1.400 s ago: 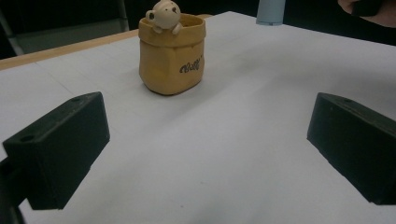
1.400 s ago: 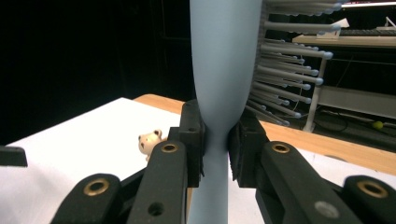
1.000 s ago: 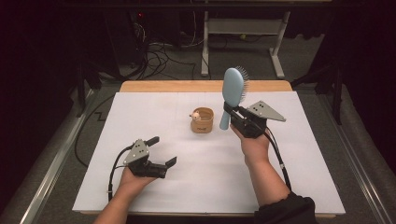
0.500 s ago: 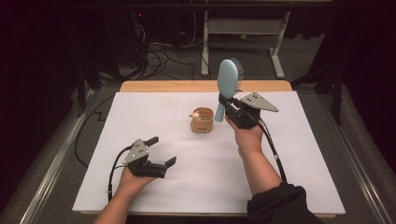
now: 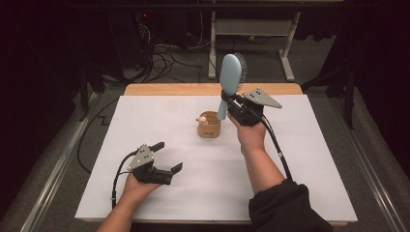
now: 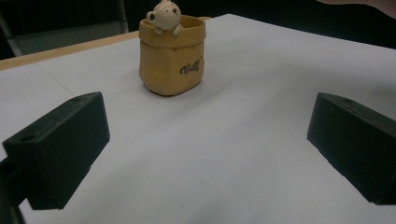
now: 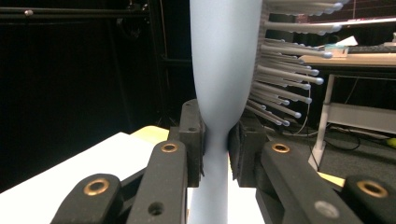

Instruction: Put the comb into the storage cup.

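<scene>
Hairbrush (image 5: 231, 72) stands upright above the counter (image 5: 300, 159), clamped at its narrow neck by the right gripper (image 5: 230, 104), handle end down just beside the cup (image 5: 209, 126), probably so it can drop straight in. The left gripper (image 5: 168, 156) rests released on the counter, well apart, facing the cup.

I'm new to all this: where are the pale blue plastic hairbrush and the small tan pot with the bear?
pale blue plastic hairbrush (image 5: 230, 72), high view, back of its head.
small tan pot with the bear (image 6: 171, 60), left gripper view, front wall.
</scene>
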Motion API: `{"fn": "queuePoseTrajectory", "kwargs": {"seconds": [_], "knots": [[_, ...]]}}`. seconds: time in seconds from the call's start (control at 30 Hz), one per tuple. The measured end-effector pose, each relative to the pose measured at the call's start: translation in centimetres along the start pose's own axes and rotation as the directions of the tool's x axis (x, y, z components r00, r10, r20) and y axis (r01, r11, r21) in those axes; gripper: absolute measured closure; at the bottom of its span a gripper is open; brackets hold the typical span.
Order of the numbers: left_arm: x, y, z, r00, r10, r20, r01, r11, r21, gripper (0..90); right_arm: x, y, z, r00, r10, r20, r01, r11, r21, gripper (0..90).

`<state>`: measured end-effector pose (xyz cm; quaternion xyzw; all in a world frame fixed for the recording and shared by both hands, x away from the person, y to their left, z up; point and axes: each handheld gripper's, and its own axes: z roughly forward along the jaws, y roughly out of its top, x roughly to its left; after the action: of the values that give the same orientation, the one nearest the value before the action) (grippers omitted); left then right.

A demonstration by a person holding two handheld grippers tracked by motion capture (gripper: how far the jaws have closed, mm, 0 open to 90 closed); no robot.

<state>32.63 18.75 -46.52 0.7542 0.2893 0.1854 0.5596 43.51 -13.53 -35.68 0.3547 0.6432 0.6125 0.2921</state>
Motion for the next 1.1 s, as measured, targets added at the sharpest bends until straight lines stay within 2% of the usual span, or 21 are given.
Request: {"fn": "queuePoseTrajectory", "kwargs": {"seconds": [0.3, 0.9, 1.1], "knots": [[0.1, -0.1, 0.0, 1.0, -0.001, 0.006, 0.001, 1.0, 0.002, 0.0, 0.4, -0.9, 1.5, 0.9998, 0.017, -0.013, -0.017, 1.0, 0.011, 78.5], [0.2, -0.1, 0.0, 1.0, -0.007, 0.006, 0.007, 1.0, -0.006, 0.0, 0.4, -2.0, 3.7, 0.9993, 0.038, -0.001, -0.038, 0.999, 0.022, 78.5], [0.2, -0.1, 0.0, 0.9999, -0.007, 0.01, 0.007, 1.0, -0.004, 0.0, 0.3, -3.0, 4.3, 0.999, 0.044, 0.008, -0.045, 0.998, 0.047, 78.5]]}}
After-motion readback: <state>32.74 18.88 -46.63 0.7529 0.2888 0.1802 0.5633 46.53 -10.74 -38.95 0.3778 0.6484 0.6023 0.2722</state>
